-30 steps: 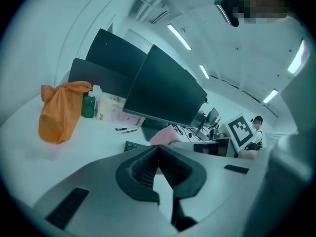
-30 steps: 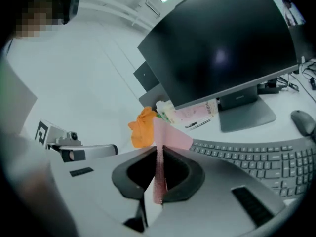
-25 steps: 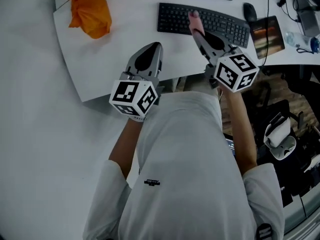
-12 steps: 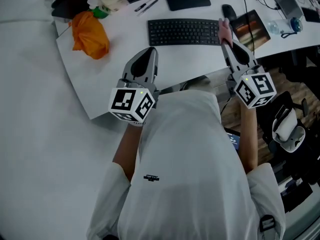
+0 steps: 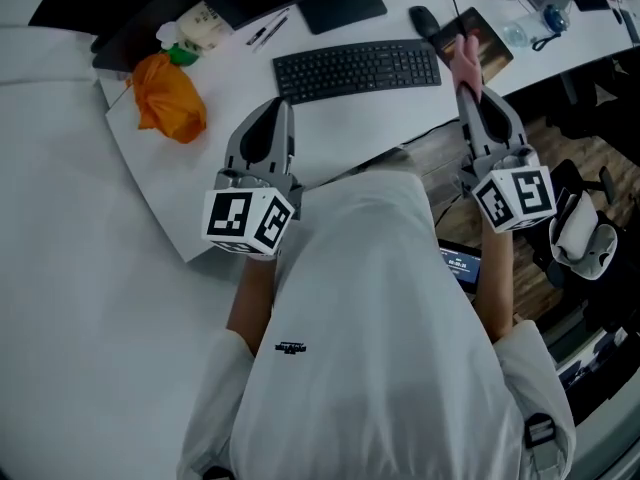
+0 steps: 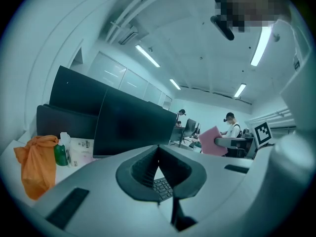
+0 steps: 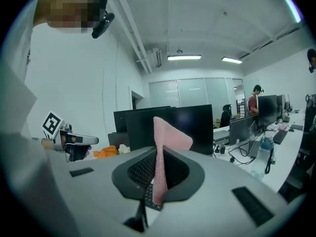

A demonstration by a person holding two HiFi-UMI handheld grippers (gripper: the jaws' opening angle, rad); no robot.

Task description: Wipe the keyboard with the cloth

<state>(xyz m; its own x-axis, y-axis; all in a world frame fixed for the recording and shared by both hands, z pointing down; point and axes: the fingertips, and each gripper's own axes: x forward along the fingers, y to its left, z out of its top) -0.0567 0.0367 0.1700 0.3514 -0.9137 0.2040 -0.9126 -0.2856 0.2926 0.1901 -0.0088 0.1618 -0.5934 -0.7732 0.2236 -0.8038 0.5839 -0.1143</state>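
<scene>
A black keyboard [image 5: 357,68] lies on the white desk [image 5: 250,138]. My right gripper [image 5: 466,76] is shut on a pink cloth [image 5: 464,51], held off the keyboard's right end, past the desk's front edge. In the right gripper view the pink cloth [image 7: 165,147] stands up between the closed jaws, with keyboard keys [image 7: 148,197] showing through the gap. My left gripper [image 5: 278,109] is shut with nothing in it, hovering in front of the keyboard's left end. Through the left gripper view's gap I see some keys [image 6: 161,187].
An orange bag [image 5: 167,98] sits at the desk's left, with a green-capped bottle [image 5: 181,55] and a box behind it. A monitor stand [image 5: 345,6], pens [image 5: 266,30], a mouse [image 5: 424,18] and a dark book [image 5: 478,40] lie near the keyboard. An office chair [image 5: 578,238] stands at right.
My right gripper with the pink cloth has drawn back off the keyboard to the right, beyond its end. The view has shifted, and the left gripper stays shut in front of the keyboard.
</scene>
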